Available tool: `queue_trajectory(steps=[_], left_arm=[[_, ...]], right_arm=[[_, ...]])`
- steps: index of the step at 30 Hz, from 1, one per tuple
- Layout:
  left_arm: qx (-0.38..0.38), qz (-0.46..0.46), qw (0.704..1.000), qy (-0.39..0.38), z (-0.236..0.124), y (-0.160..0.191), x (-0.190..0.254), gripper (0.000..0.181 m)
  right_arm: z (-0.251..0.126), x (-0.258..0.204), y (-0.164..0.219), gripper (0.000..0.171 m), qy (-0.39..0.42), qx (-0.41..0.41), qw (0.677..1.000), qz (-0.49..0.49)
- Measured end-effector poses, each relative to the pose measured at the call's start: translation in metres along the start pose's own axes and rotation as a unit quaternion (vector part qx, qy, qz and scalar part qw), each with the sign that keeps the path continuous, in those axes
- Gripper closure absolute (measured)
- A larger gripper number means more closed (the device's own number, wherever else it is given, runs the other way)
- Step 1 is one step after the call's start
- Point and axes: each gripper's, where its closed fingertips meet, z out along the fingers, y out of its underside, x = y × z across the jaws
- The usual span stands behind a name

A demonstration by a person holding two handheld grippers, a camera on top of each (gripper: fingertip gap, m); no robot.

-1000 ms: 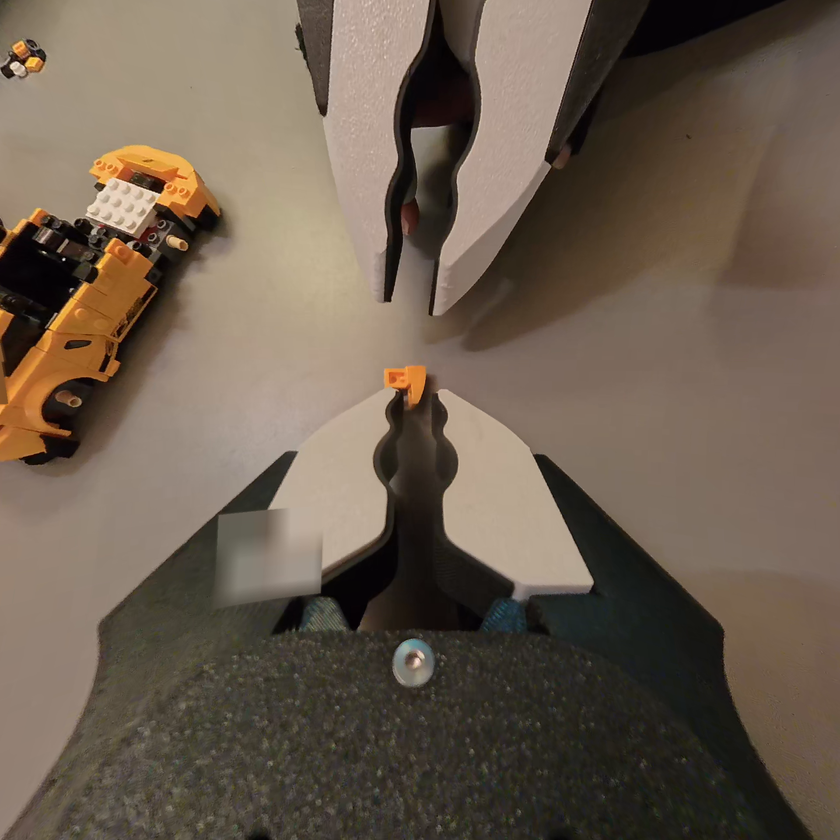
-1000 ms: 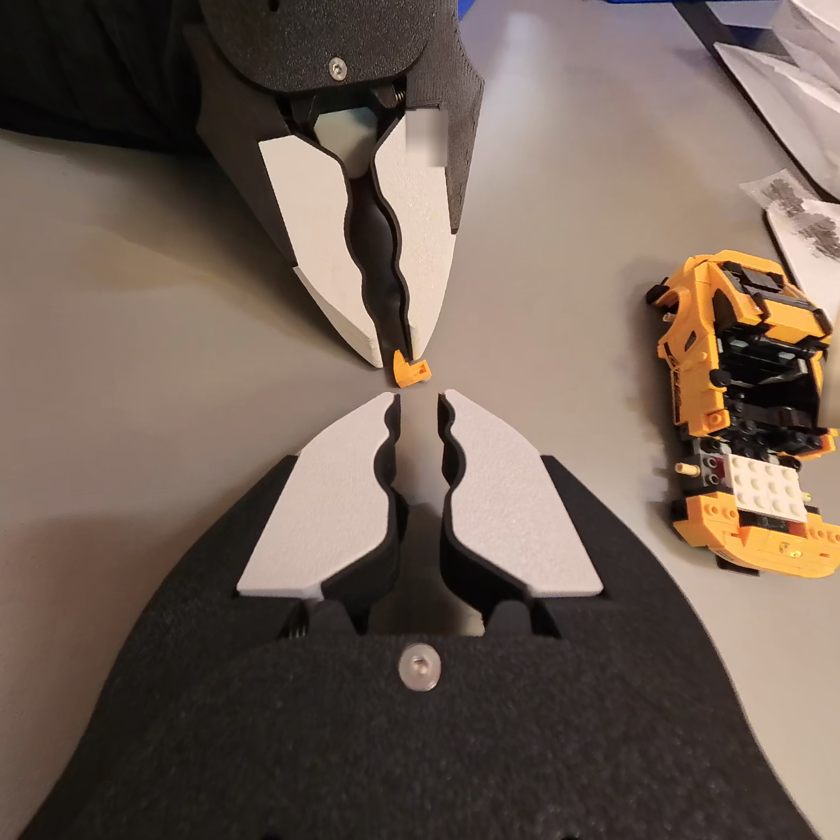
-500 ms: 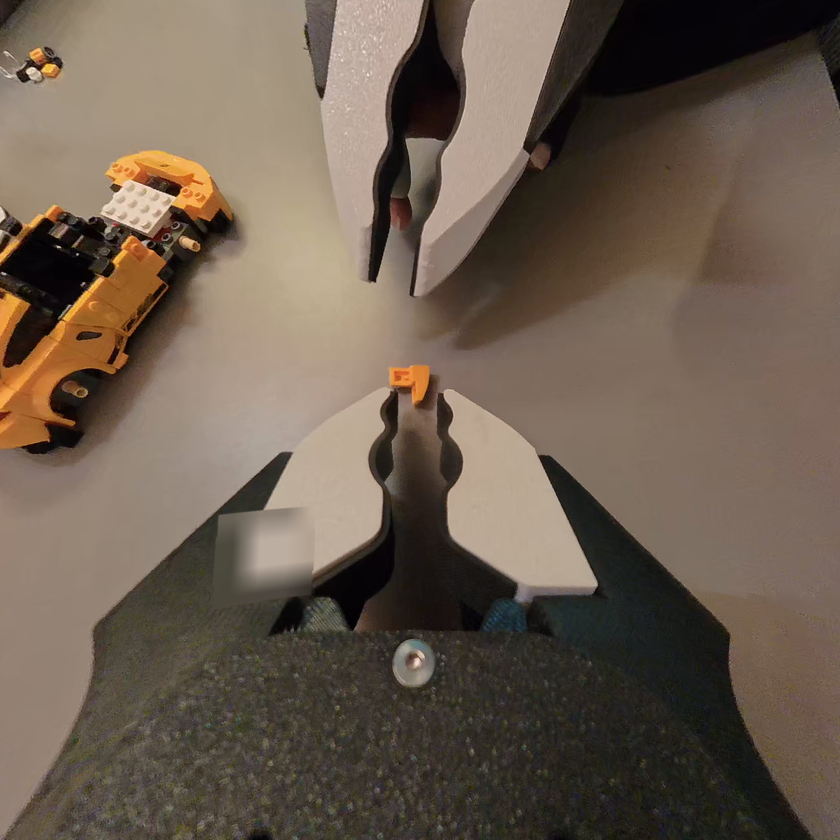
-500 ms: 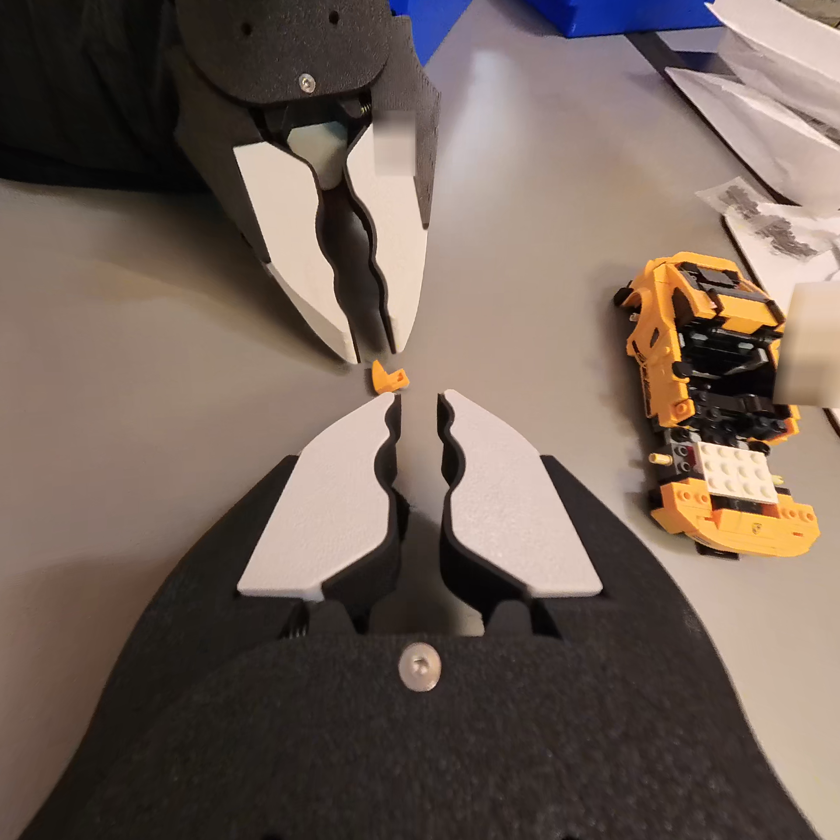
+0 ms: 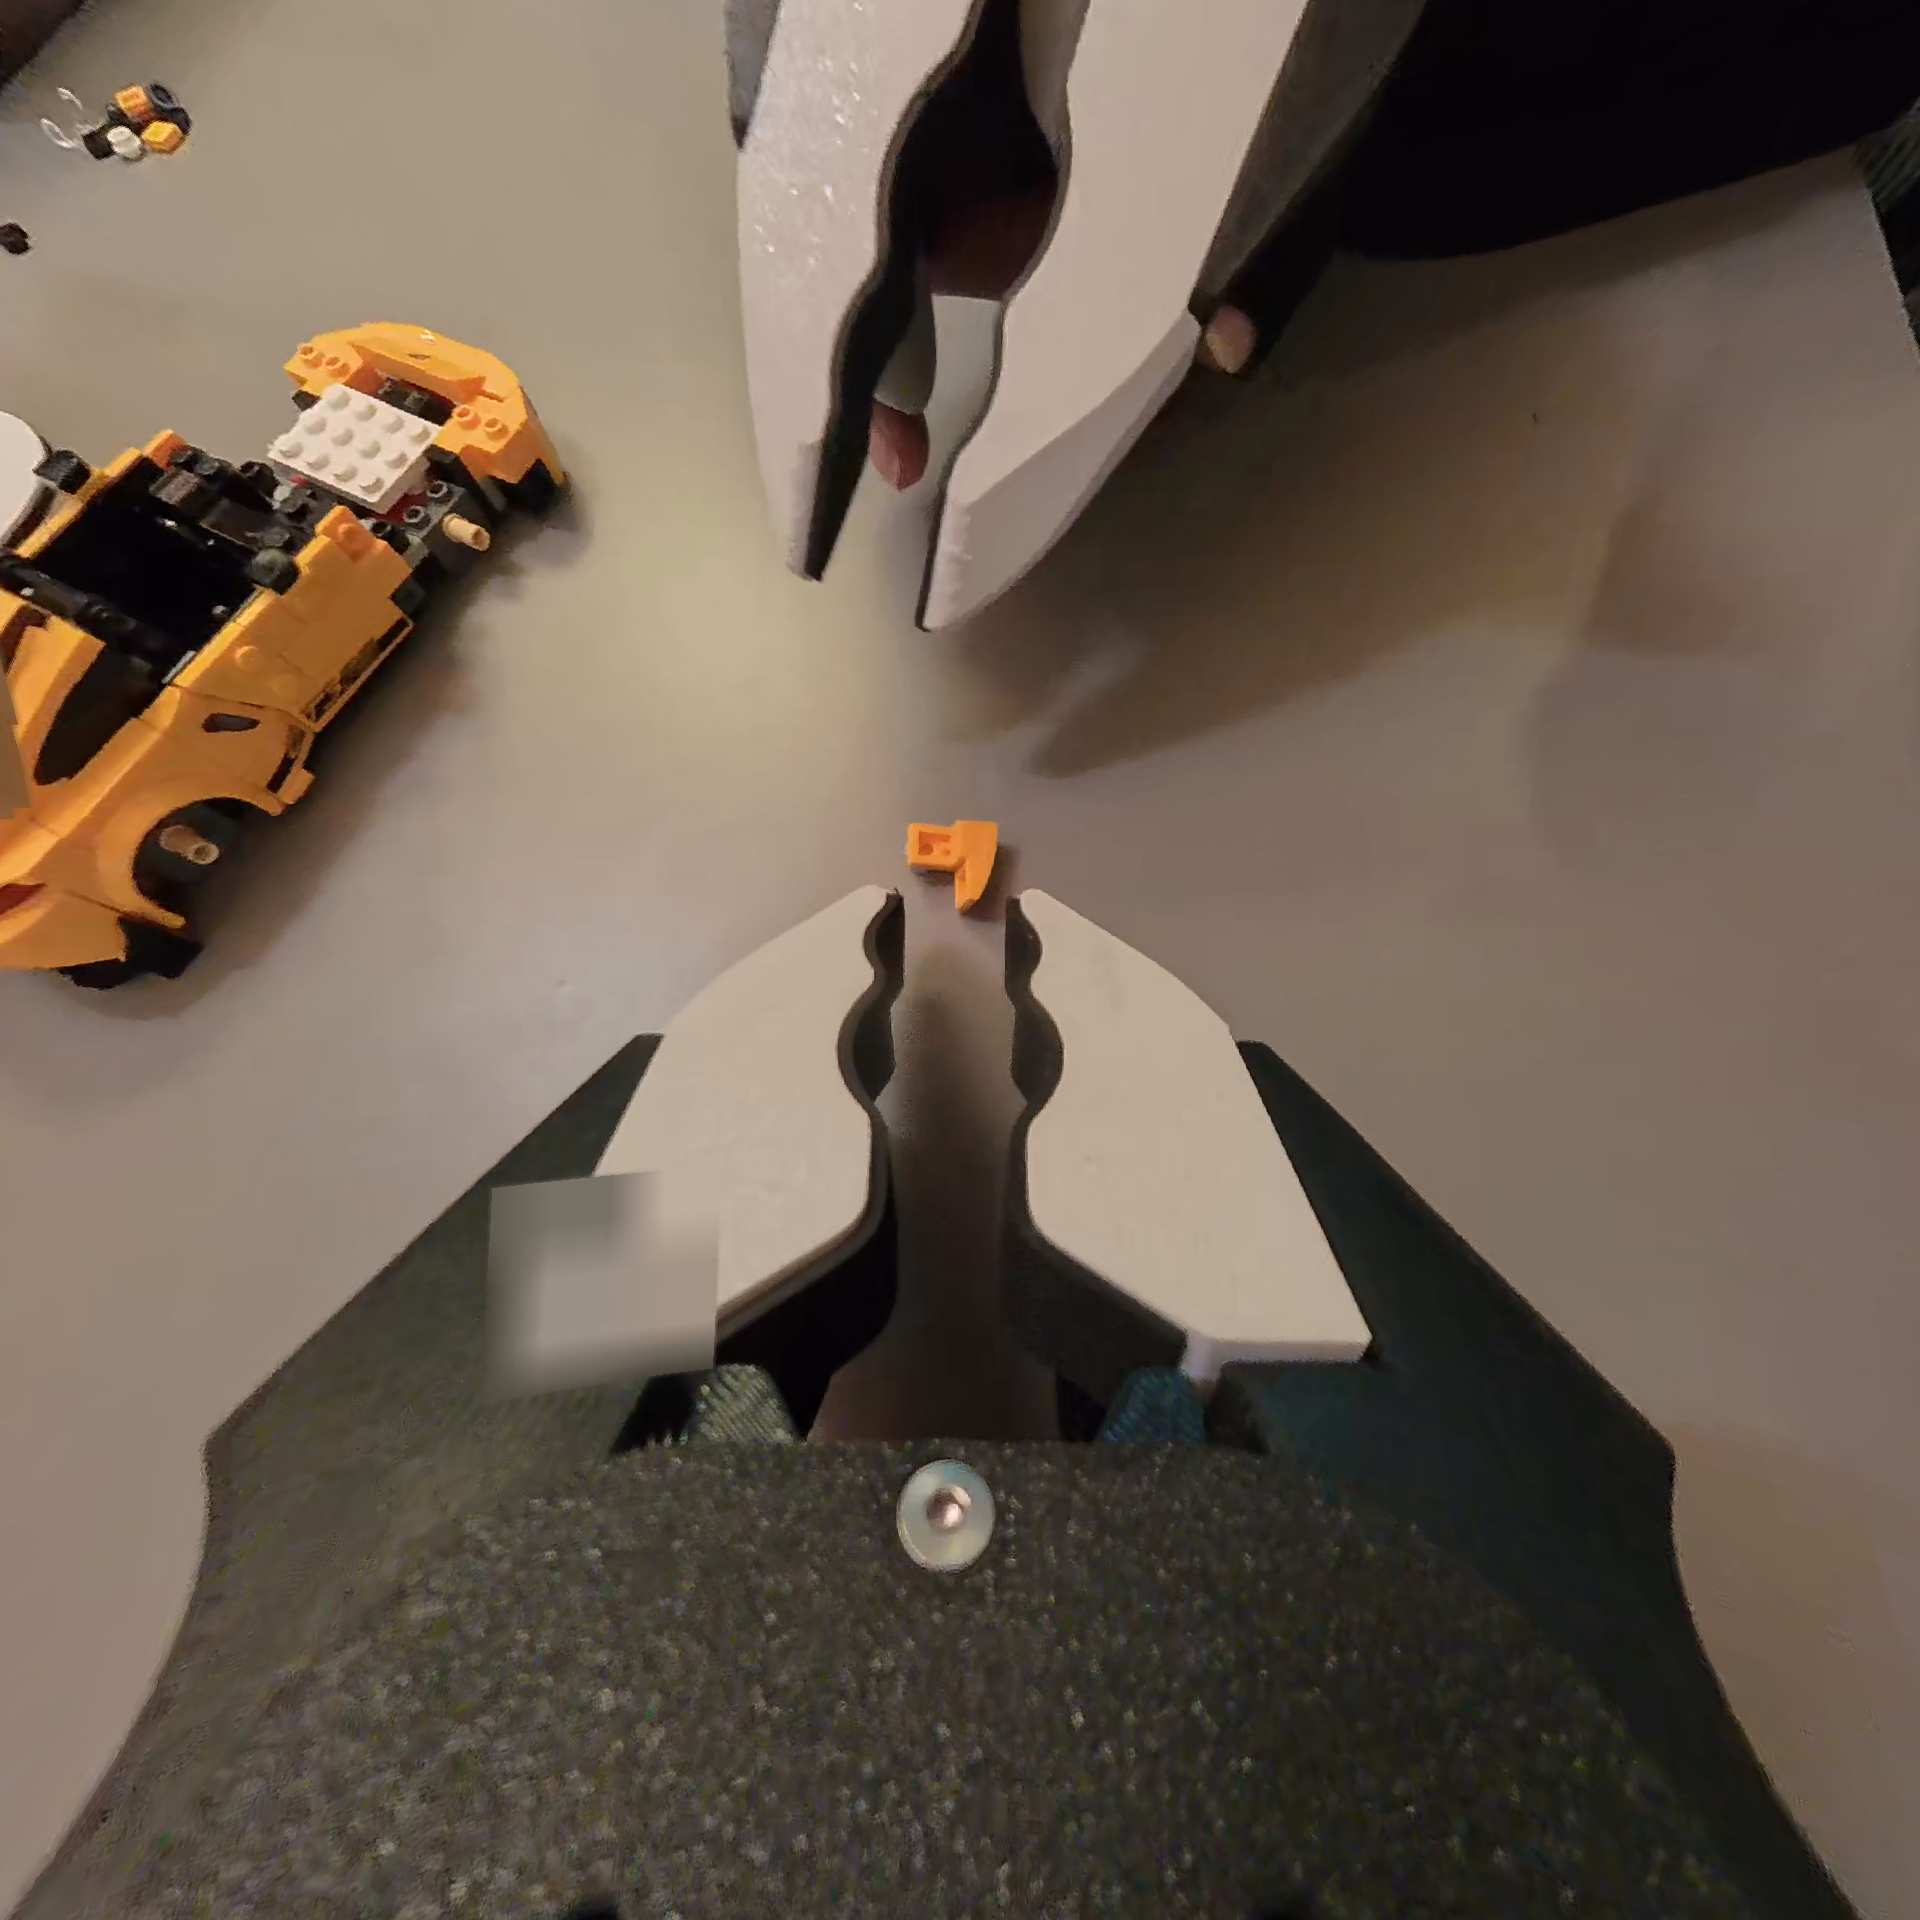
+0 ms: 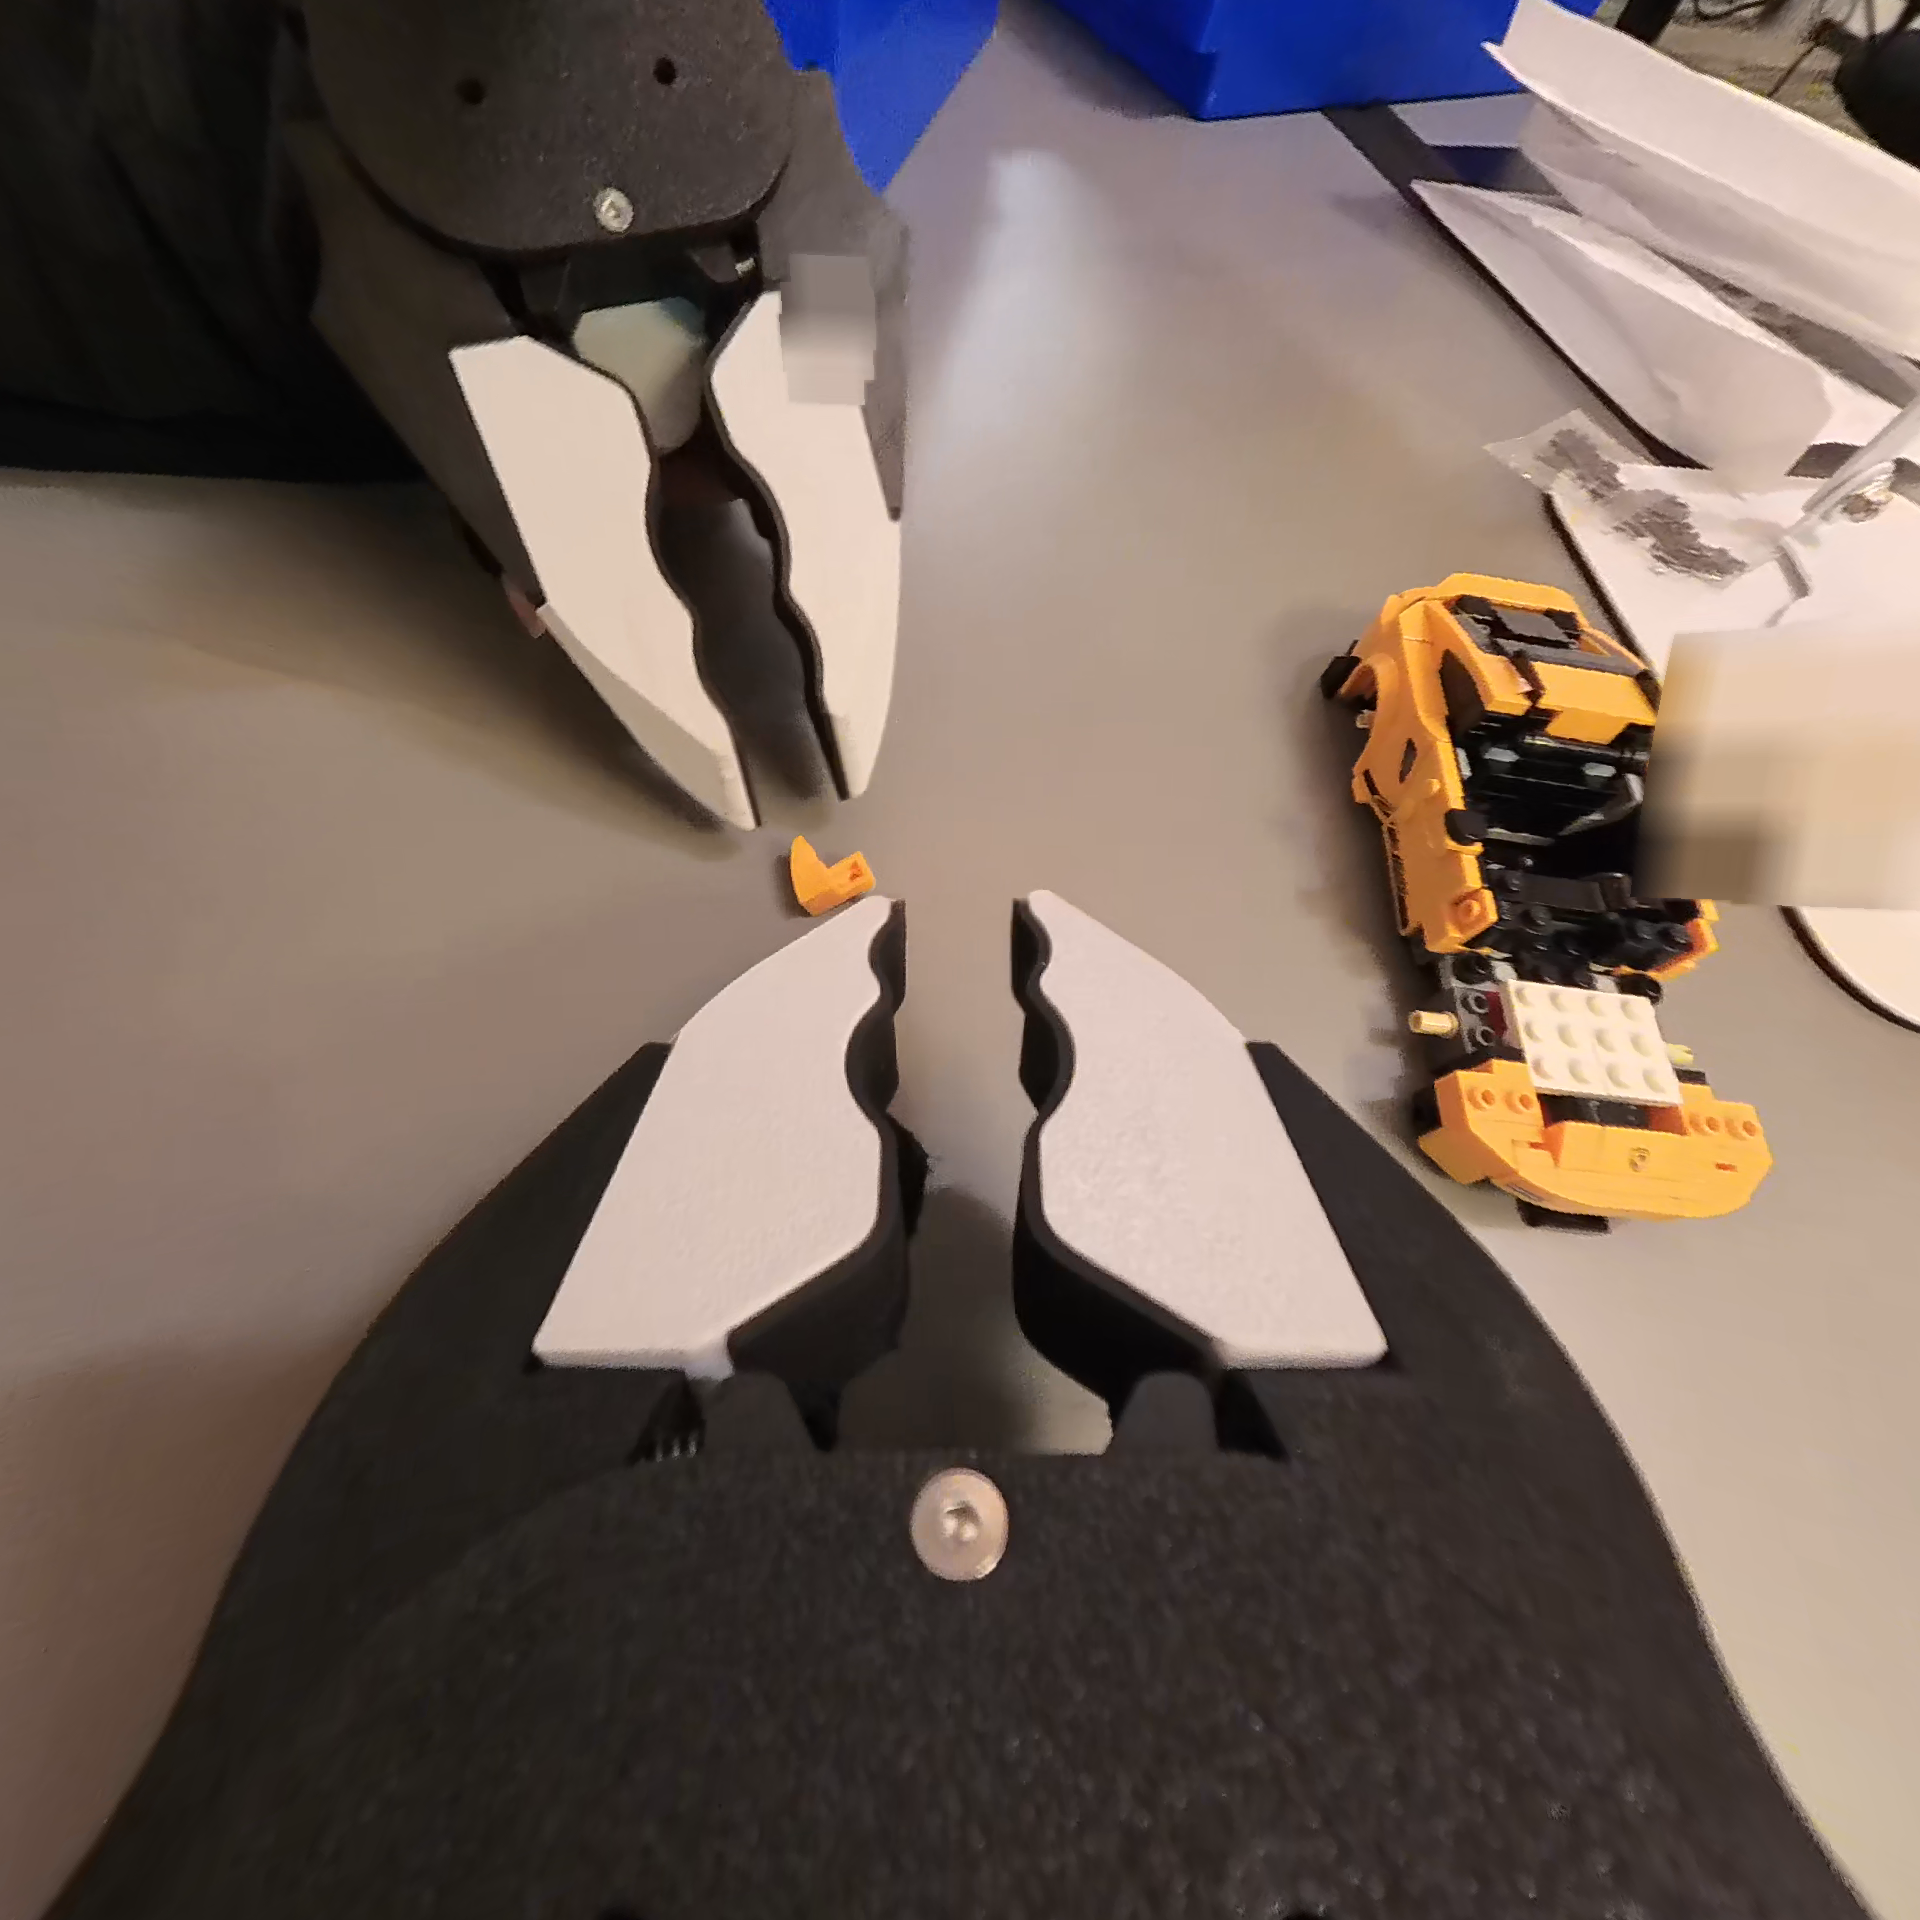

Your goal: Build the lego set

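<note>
A small orange lego piece (image 5: 951,857) lies on the grey table just in front of my left gripper (image 5: 961,904), which is open and empty. In the right wrist view the piece (image 6: 826,878) sits between the left gripper (image 6: 800,805) and my right gripper (image 6: 958,909), a little left of the right fingertips. The right gripper is open and empty; it also shows in the left wrist view (image 5: 873,592), opposite the left one. The part-built orange and black lego car (image 5: 208,644) stands to the left, and at the right in the right wrist view (image 6: 1538,935).
A few small loose lego pieces (image 5: 125,125) lie at the far left. Blue bins (image 6: 1247,52), white paper sheets (image 6: 1662,208) and a clear bag (image 6: 1621,509) sit beyond the car. A dark sleeve lies behind the left gripper. My hands' fingertips stand some 5 cm from each other.
My left gripper has opened and let go of the orange piece, which now rests on the table. The two grippers have drawn a little apart.
</note>
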Motion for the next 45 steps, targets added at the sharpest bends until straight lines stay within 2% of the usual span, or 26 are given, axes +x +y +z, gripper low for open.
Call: queue_trajectory(steps=[6,9,18,24,30,34,38,43,45], left_arm=[[-0.021,0.019,1.0,0.0,0.01,0.002,0.006,0.164],[-0.035,0.036,0.998,-0.025,0.011,0.003,0.002,0.178],[-0.037,0.018,0.998,-0.049,0.003,0.01,-0.012,0.178],[-0.038,0.013,0.998,-0.053,0.001,0.012,-0.015,0.168],[-0.028,0.004,0.998,-0.049,-0.008,0.01,-0.016,0.165],[-0.004,-0.006,0.998,-0.063,-0.018,0.003,-0.023,0.165],[0.034,-0.022,0.996,-0.077,-0.027,-0.009,-0.031,0.166],[0.043,-0.023,0.996,-0.08,-0.028,-0.01,-0.032,0.167],[0.04,-0.024,0.996,-0.078,-0.027,-0.009,-0.031,0.167]], right_arm=[[-0.003,0.009,-0.004,0.149,0.017,0.02,0.999,0.022],[-0.004,0.012,-0.005,0.149,0.023,0.025,0.999,0.026],[-0.01,0.024,-0.007,0.149,0.051,0.035,0.998,0.033],[-0.014,0.036,-0.007,0.146,0.078,0.041,0.995,0.044],[-0.021,0.062,0.001,0.13,0.132,0.031,0.989,0.053],[-0.024,0.086,0.011,0.106,0.156,0.016,0.985,0.079],[-0.019,0.11,0.026,0.091,0.163,-0.034,0.984,0.06],[-0.002,0.127,0.037,0.084,0.113,-0.088,0.987,0.067],[0.005,0.13,0.041,0.087,0.096,-0.103,0.988,0.067]])
